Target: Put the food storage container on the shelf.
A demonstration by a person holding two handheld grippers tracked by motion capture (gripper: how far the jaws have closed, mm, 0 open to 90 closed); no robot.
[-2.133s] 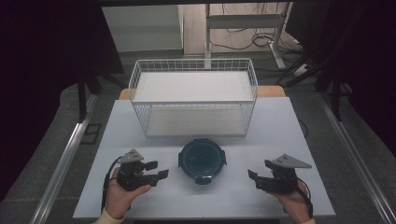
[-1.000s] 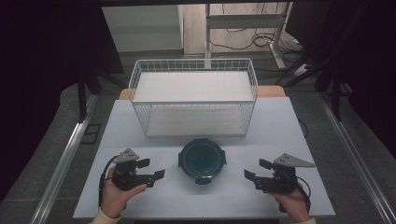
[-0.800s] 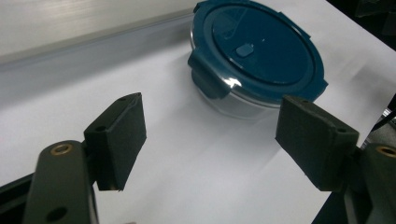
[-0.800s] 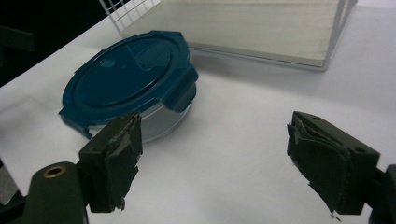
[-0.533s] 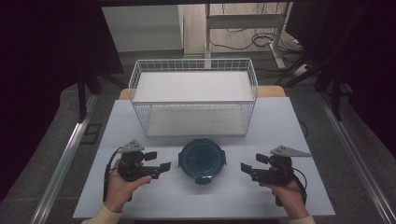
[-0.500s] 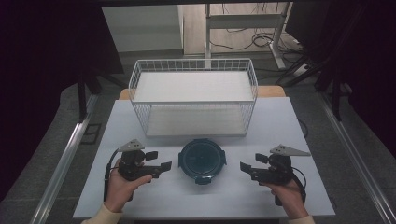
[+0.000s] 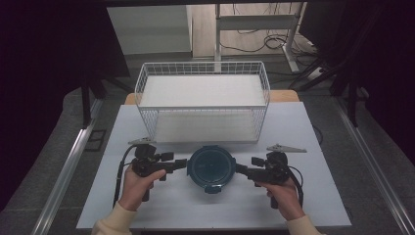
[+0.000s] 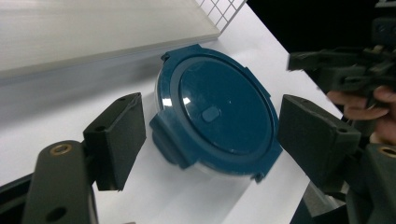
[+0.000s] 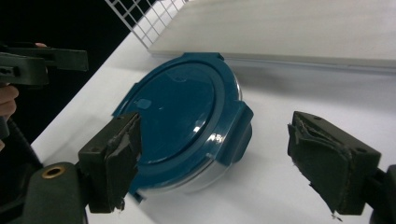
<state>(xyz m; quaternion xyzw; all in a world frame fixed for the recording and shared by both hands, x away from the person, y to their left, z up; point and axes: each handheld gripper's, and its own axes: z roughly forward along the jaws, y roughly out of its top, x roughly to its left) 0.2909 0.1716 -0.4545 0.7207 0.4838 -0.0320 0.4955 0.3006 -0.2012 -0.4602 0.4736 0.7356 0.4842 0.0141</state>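
Two claws flank a round dark-blue lidded container [image 7: 211,168] that sits low in the centre of the high view, on the white desk [image 7: 147,205] just in front of a white wire basket [image 7: 203,105]. The left claw [image 7: 179,164], held in the person's left hand [image 7: 134,188], points in from the container's left side with its tips just beside the rim; its jaws stand spread apart, and in the left gripper view the container lies between and beyond them, with nothing held. The right claw [image 7: 242,170], held in the right hand [image 7: 284,198], points in from the right side, its tips just beside the rim too. Its jaws also stand wide apart, and in the right gripper view the container lies ahead, nearer the left jaw, ungripped.
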